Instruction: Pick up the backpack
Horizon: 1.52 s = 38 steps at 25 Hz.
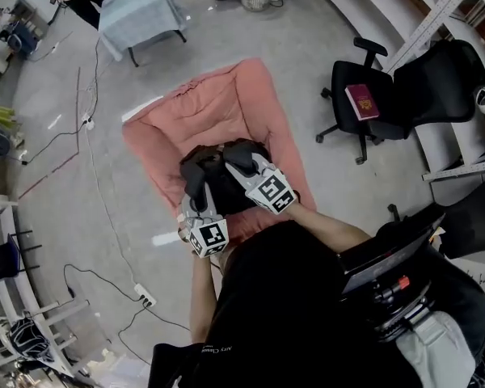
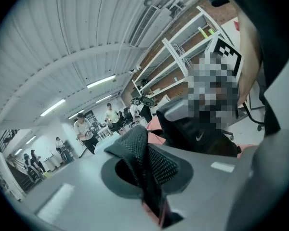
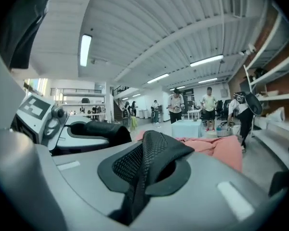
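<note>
L gripper (image 2: 151,191) was closed tight on a black mesh L strap (image 2: 135,146). R gripper (image 3: 139,186) pinched the mesh R strap (image 3: 154,150) the same way. The black backpack (image 1: 222,186) was btwn both grippers, over a pink cushion (image 1: 202,111).
</note>
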Each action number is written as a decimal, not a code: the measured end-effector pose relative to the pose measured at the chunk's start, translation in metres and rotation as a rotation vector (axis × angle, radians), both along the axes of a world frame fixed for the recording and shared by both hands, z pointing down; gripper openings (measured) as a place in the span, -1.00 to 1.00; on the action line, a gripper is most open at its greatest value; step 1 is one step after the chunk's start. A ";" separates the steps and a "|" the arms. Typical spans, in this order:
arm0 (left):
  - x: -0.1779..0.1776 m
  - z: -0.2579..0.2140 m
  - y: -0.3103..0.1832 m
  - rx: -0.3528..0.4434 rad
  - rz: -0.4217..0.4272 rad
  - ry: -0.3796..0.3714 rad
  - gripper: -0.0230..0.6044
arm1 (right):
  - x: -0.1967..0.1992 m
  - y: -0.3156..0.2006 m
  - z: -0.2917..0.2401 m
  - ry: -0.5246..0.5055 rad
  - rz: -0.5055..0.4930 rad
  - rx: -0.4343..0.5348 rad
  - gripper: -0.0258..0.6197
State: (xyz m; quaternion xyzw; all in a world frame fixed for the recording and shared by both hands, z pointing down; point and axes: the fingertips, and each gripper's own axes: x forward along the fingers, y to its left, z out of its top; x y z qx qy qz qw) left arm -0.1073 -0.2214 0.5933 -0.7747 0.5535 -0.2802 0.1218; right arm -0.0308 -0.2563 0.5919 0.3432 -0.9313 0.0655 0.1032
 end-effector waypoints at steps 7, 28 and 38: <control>0.026 0.009 0.017 -0.004 -0.017 0.055 -0.84 | 0.015 0.006 0.010 0.035 0.009 0.019 -0.79; -0.001 0.011 -0.009 -0.025 -0.069 0.060 -0.84 | 0.000 0.006 0.023 0.169 0.033 0.102 -0.79; -0.029 -0.088 -0.047 0.012 -0.082 0.203 -0.84 | -0.019 -0.023 -0.069 0.083 0.026 0.148 -0.79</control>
